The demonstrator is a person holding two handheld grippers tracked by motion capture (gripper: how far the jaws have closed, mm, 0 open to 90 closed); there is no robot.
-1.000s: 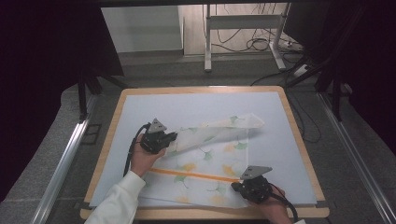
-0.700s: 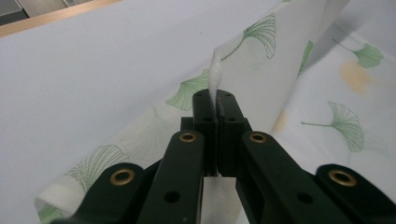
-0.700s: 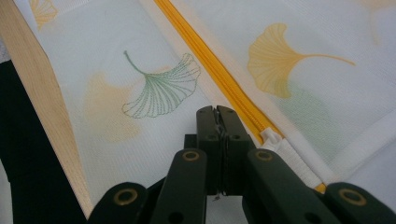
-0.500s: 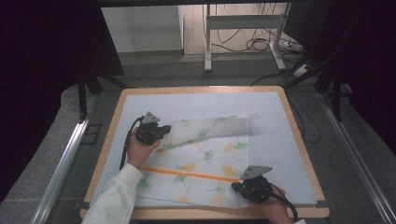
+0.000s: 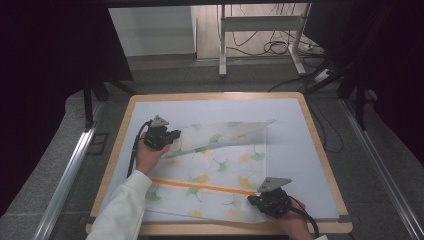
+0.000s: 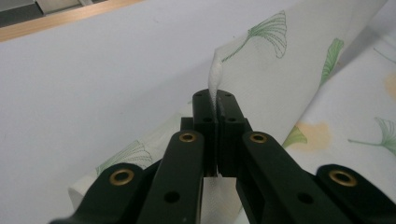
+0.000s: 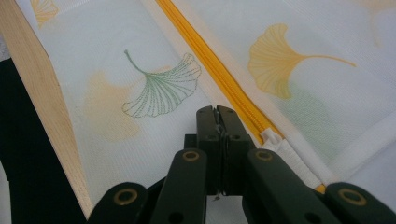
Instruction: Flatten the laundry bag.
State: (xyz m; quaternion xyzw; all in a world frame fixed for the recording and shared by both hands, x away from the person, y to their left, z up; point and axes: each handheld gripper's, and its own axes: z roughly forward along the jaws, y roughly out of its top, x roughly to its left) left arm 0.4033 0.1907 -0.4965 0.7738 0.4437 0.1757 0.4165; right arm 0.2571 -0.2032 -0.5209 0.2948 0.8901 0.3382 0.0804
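The cloth (image 5: 220, 165) is white, printed with green and yellow-orange ginkgo leaves; its zip (image 7: 219, 77) is bright orange-yellow with a white end tab; the mat (image 5: 295, 125) is pale blue-grey; the table rim (image 5: 215, 96) is light wood; both grippers' jaws are black with brass rivets.

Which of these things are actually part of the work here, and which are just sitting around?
In use:
leaf-print cloth with its orange zip
left tongs, pinching a fold of the cloth
right tongs, shut at the cloth by the zip's end
table

Just around:
metal stand
floor cables
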